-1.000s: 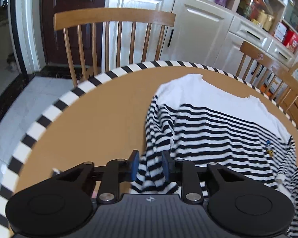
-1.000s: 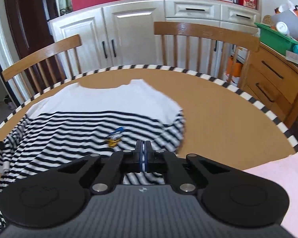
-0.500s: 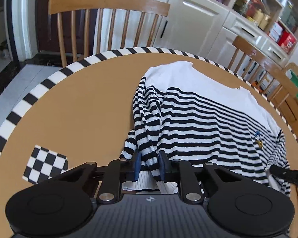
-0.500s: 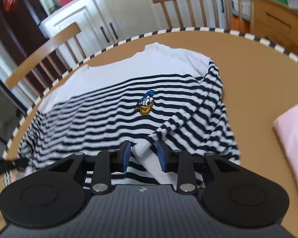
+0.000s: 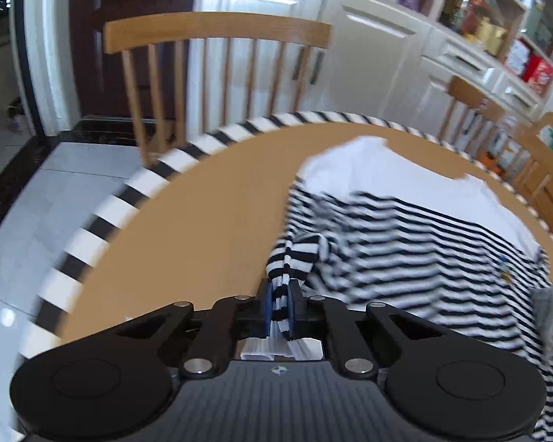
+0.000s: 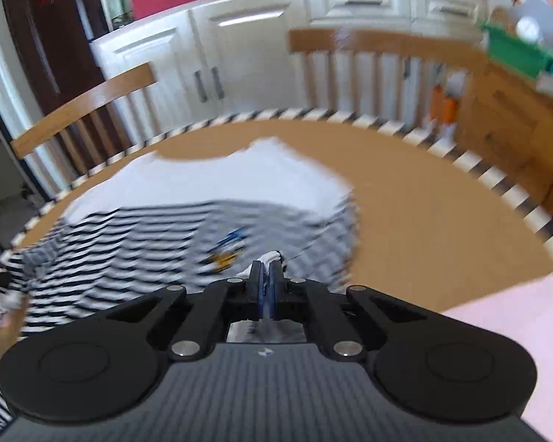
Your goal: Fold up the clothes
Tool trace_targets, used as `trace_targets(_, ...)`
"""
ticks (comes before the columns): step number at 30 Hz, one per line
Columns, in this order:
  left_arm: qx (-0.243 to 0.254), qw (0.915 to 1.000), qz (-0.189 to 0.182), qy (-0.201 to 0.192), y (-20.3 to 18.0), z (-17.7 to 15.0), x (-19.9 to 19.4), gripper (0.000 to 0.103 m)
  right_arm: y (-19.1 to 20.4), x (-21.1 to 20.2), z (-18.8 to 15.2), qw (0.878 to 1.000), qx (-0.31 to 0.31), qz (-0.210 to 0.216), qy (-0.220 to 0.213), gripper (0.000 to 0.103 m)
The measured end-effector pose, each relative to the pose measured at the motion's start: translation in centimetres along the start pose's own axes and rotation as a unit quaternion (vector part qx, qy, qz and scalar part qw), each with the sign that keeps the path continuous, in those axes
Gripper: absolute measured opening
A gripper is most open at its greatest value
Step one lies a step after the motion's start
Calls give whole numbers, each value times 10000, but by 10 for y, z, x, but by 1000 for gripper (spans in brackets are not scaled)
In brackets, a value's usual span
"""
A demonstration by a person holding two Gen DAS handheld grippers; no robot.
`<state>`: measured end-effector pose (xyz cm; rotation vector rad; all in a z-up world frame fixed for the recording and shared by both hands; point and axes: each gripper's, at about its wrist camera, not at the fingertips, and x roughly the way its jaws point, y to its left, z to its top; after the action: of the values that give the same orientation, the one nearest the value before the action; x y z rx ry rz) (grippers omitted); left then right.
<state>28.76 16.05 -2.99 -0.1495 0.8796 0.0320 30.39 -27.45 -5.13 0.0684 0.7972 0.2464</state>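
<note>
1. Round tan counter [image 5: 202, 228] with a black-and-white striped rim is filling the foreground.
2. Wooden spindle-back chairs [image 5: 217, 73] are standing around it.
3. White cabinets [image 6: 239, 55] are lining the wall; open shelves [image 5: 497, 18] are holding jars and boxes.
4. Daylight is reflecting off the pale tiled floor [image 5: 37, 202].
5. Dark wooden door [image 6: 44, 37] is standing at left.

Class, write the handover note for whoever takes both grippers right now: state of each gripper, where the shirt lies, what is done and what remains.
Left gripper: shut on a bunched striped part of the striped shirt.
Right gripper: shut on shirt fabric near the duck patch.
Shirt: mostly spread on the round table, white collar end farthest from both cameras.
Done: both grips taken.
Left: carry the held parts over the body, release, finish folding. A pink cloth lies by the right gripper.
</note>
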Motion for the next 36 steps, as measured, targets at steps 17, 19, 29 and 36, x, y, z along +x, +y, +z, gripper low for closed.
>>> trace_targets(17, 186, 9987, 321, 350, 53, 38, 31, 17, -129, 41, 9, 9647, -873, -2219, 1119, 8)
trace_targets(19, 243, 9988, 141, 405, 49, 37, 33, 26, -127, 37, 8, 9672, -764, -2202, 1007, 17)
trace_targets(29, 1331, 9894, 152, 560, 20, 29, 49, 5, -87, 2, 23, 9839, -829, -1547, 345, 34)
trace_targets(36, 2192, 9740, 212, 526, -6, 19, 51, 2, -76, -2, 23, 9878, -738, -1356, 214, 37)
